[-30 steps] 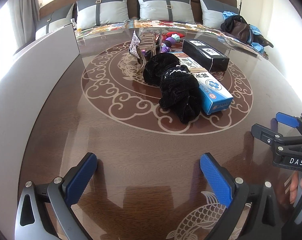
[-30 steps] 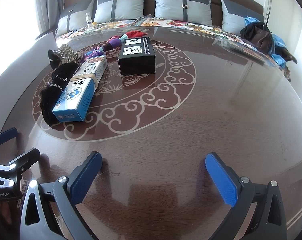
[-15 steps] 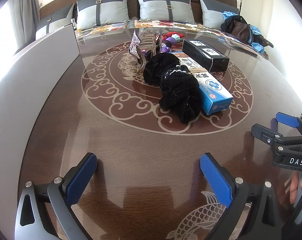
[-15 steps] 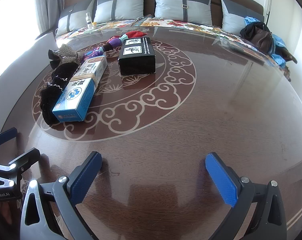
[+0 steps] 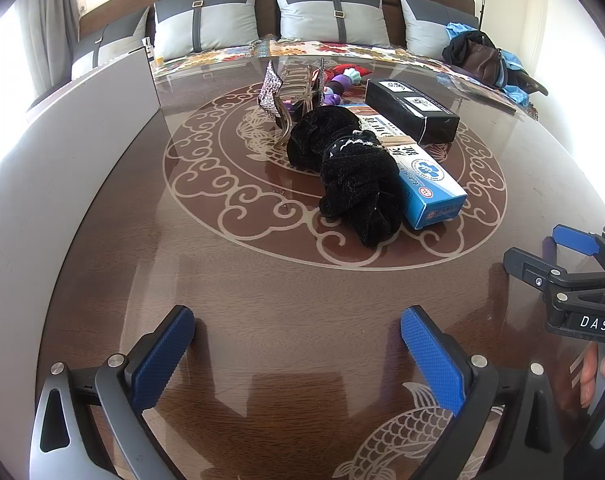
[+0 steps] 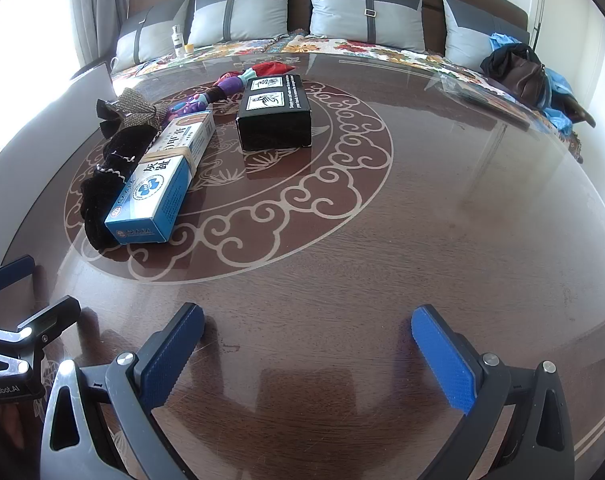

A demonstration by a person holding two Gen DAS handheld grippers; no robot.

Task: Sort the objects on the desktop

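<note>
Holding both grippers low over the near tabletop, I had nothing in either. The left gripper showed its fingers spread wide and empty; the right gripper was the same.

The things to sort lay clustered in the inlaid circle. From the left gripper, the black velvet cloth sat at about 12 o'clock, with the blue box touching its right flank. The box's long axis ran from 11 toward 5 o'clock in that view. From the right gripper, the same box lay off at 10 o'clock, the black box nearer 12.

I judged the left gripper better lined up for the cloth.
</note>
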